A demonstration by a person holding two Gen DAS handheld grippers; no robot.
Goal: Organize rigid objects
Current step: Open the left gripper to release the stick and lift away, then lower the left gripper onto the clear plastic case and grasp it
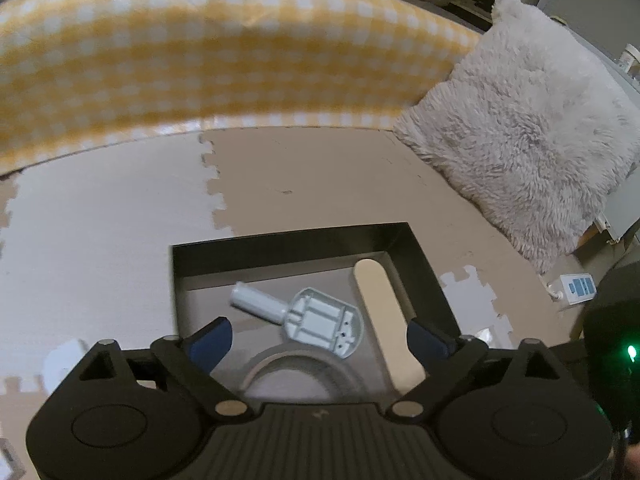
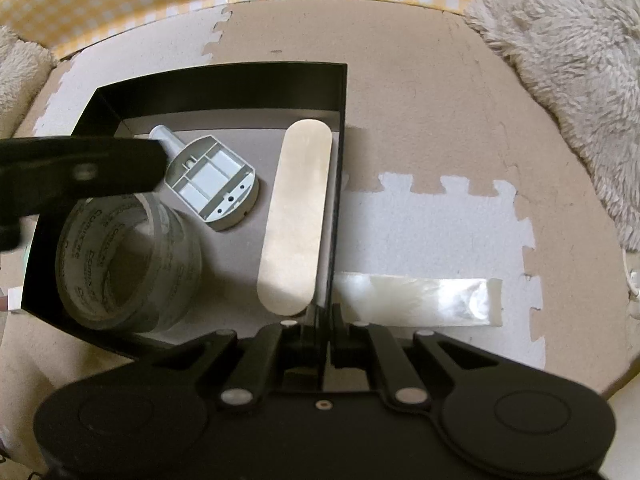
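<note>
Your mat (image 2: 420, 92) of puzzle-edged foam tiles spreads out beyond both pairs of fingers, with a yellow checked cloth (image 1: 200, 60) at its far edge and a shaggy pillow (image 1: 528, 132) to the right. The black box (image 2: 340, 120) sits on the mat, directly ahead of your left fingers (image 1: 224, 336) — they stand released and wide apart above it, nothing between them. Your right fingers (image 2: 338, 316) are clenched on the box's right wall at its near end, the wall pinched between them. Inside the box, a roll of clear tape (image 2: 128, 264) lies nearest your left fingers, a wooden stick (image 2: 296, 216) runs along the right wall just left of your right fingers, and a grey plastic part (image 2: 212, 180) with a stub handle lies between them, farther in. Right of your right fingers, outside the box, a clear flat strip (image 2: 416, 300) lies on the mat.
</note>
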